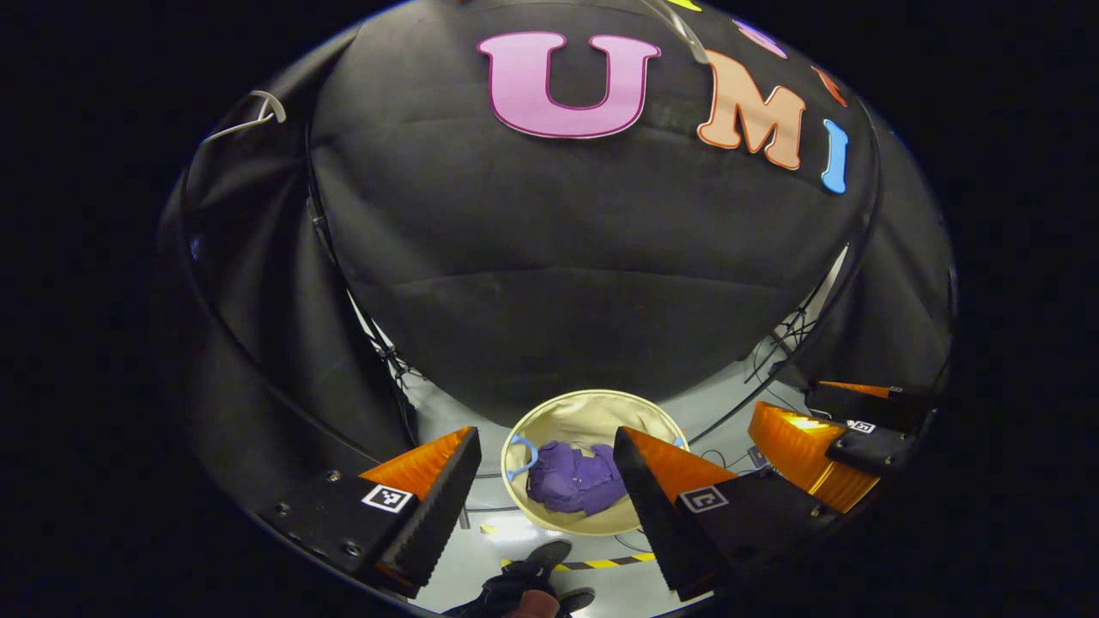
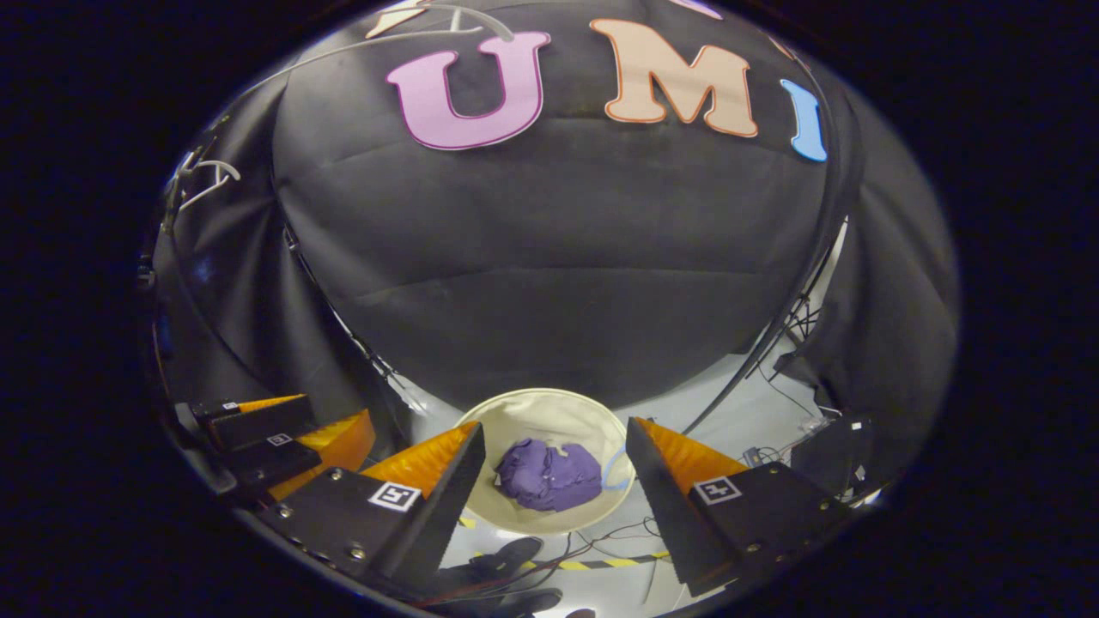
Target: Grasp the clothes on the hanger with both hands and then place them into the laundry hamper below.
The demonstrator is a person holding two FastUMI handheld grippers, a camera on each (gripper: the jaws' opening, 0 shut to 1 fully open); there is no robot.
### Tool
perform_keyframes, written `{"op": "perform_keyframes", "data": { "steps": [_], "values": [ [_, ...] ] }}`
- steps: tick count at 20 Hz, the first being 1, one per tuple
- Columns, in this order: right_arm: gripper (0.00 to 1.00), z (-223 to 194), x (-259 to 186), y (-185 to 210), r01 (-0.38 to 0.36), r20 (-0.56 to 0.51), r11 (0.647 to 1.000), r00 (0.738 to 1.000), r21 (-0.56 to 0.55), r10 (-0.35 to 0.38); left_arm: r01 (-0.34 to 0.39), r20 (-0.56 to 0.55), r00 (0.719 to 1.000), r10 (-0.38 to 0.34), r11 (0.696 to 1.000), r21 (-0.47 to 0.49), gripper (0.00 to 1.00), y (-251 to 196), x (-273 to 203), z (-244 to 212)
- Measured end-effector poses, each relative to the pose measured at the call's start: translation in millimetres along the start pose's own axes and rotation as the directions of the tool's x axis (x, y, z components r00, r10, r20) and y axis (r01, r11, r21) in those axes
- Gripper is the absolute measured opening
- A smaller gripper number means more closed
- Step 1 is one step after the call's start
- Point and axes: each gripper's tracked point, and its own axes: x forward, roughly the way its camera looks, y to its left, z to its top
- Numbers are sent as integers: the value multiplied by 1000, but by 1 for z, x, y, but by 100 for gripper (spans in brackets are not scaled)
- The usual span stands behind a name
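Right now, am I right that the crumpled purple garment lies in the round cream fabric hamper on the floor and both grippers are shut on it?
Not quite. The crumpled purple garment does lie in the round cream fabric hamper on the floor, but both grippers are open and above it, holding nothing. The left gripper view shows the left gripper spread; the right gripper view shows the right gripper likewise.

Left gripper: black bodies, orange wedge fingers, serrated black pads, square fiducial tags, visible screws. Right gripper: identical build. Person's shoes: black.

purple clothes in hamper, perhaps crumpled
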Motion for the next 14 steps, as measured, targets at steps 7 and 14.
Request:
{"op": "perform_keyframes", "data": {
  "steps": [7, 14],
  "values": [
    [99, 14, -56, 16, -21, 85, 1000, 996, 7, 20, 11, 96, 995, -13, 1000, 24, 97, 2, -59, 21],
    [99, 39, -112, 36, -55, 196, 996, 980, 73, 39, 4, 204, 979, -4, 1000, 0, 97, 7, -132, 48]
  ]
}}
